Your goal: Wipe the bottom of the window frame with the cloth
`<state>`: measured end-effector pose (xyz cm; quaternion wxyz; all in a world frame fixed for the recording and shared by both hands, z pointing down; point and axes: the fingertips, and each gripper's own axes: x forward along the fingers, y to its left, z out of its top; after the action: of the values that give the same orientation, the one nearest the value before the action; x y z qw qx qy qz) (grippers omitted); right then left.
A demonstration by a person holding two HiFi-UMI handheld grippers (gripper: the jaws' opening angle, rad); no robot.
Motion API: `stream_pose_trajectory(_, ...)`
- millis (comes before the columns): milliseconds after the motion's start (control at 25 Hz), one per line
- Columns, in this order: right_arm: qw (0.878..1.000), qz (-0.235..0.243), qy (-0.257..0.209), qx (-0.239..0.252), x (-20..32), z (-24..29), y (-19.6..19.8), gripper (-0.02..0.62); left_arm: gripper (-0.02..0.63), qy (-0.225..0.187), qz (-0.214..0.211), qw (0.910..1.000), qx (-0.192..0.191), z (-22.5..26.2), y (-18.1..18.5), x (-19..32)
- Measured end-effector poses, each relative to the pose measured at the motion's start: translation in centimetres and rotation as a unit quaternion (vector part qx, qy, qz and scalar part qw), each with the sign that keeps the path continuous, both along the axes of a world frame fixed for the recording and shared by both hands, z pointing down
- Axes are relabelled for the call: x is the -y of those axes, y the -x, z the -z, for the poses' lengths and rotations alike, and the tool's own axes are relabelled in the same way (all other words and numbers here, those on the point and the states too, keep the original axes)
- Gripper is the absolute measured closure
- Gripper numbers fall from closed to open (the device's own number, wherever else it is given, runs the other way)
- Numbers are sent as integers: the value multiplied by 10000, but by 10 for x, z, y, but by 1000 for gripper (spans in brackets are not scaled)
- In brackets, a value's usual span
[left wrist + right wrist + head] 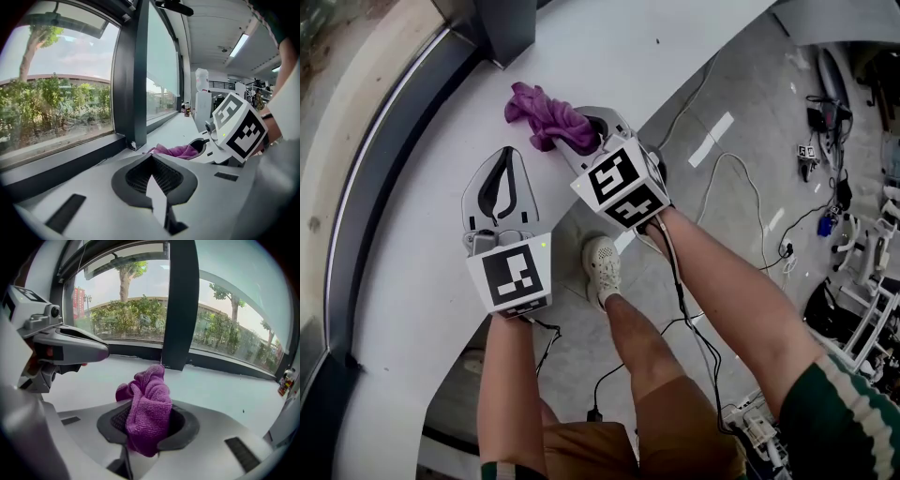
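A crumpled purple cloth (546,117) lies bunched on the white sill (412,309), just below the dark vertical window post (506,33). My right gripper (584,128) is shut on the cloth (149,408), which bulges out between its jaws. The cloth's free end hangs toward the post (180,310). My left gripper (508,155) rests over the sill to the left, jaws together and holding nothing, tips (151,157) pointing at the frame. The dark bottom rail of the window frame (389,159) curves along the sill's far edge (61,166), a short way beyond both grippers.
The sill ends at a curved edge near my legs; below it is a grey floor with cables (741,187), my shoe (602,267) and equipment (853,253) at the right. The post (133,93) stands on the sill ahead of the cloth (176,151).
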<state>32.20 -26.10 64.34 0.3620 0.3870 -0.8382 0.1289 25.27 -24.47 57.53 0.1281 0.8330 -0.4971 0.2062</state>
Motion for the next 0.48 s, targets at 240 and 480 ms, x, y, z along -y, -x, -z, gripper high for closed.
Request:
stream_pose_trajectory(240,9998,-153,82,-45,-26,-4,-21,469,602,159,-281,9994,-145,-10,-18,-19)
stream_pose_trajectory(480,9995,-253,188,-24,-61,-16,-47,469,601,281,-712,9968,-247,-21,-54,-54)
